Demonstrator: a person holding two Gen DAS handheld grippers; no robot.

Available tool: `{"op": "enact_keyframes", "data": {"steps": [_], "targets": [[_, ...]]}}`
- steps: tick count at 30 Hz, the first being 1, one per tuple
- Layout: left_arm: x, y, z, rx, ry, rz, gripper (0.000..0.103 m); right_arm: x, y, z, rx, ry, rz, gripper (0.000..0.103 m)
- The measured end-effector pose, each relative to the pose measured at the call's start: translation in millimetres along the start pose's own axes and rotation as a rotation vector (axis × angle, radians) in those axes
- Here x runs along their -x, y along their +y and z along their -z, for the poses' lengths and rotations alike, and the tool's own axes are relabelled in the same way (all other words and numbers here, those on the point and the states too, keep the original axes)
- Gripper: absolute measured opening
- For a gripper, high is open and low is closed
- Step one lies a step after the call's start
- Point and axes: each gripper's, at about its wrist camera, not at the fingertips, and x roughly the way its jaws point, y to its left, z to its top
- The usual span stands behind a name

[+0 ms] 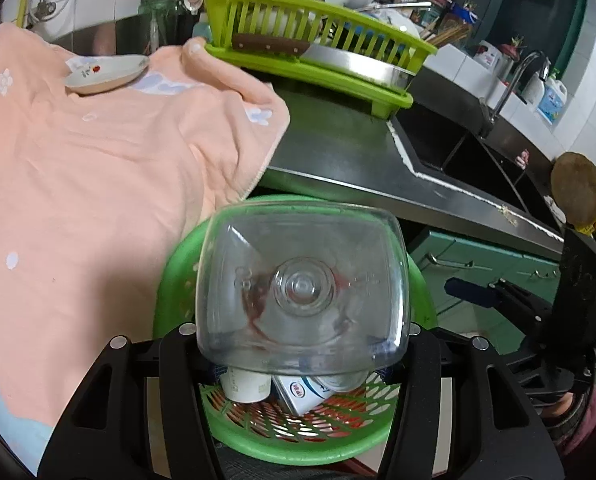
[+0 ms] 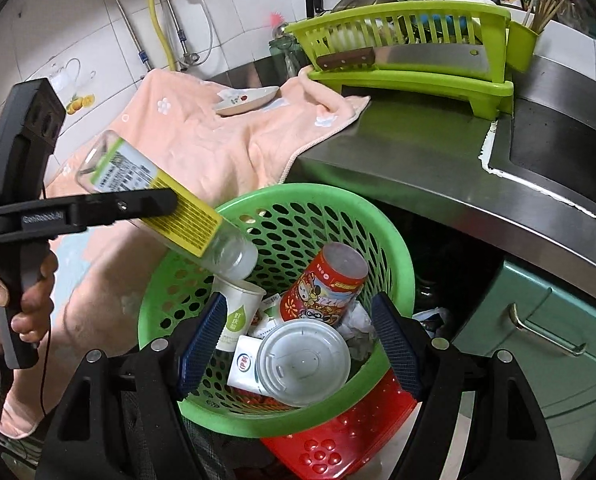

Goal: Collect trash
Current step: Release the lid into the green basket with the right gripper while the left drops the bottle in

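Bottle (image 2: 166,204) sits clamped in the left gripper (image 1: 302,344), tilted neck-down with its mouth just over the bin's (image 2: 394,248) near rim, above the paper cup (image 2: 238,308) inside. Right gripper (image 2: 298,344) hangs wide open and empty over the bin, whose can (image 2: 326,284), lidded cup (image 2: 302,360) and carton (image 2: 244,364) already lie inside. A clean drop probably calls for moving the bottle toward the bin's middle before opening, so it slides in neck-first instead of catching the rim.
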Motion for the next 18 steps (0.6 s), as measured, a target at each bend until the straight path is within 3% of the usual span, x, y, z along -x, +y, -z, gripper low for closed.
{"op": "enact_keyframes", "data": {"steps": [8, 10, 12, 18], "targets": [[-19, -2, -1, 0.007, 0.092, -0.012, 0.054, -4, -1, 1, -0.015, 0.006, -0.007, 0.072], [-22, 1, 0, 0.017, 0.096, -0.021, 0.055, -3, -1, 1, -0.015, 0.005, -0.008, 0.072], [-22, 5, -1, 0.046, 0.092, -0.01, 0.062, -3, -1, 1, -0.012, 0.004, -0.006, 0.072], [-18, 10, -3, 0.059, 0.067, -0.024, 0.066, -3, -1, 1, -0.013, 0.002, -0.008, 0.072]]}}
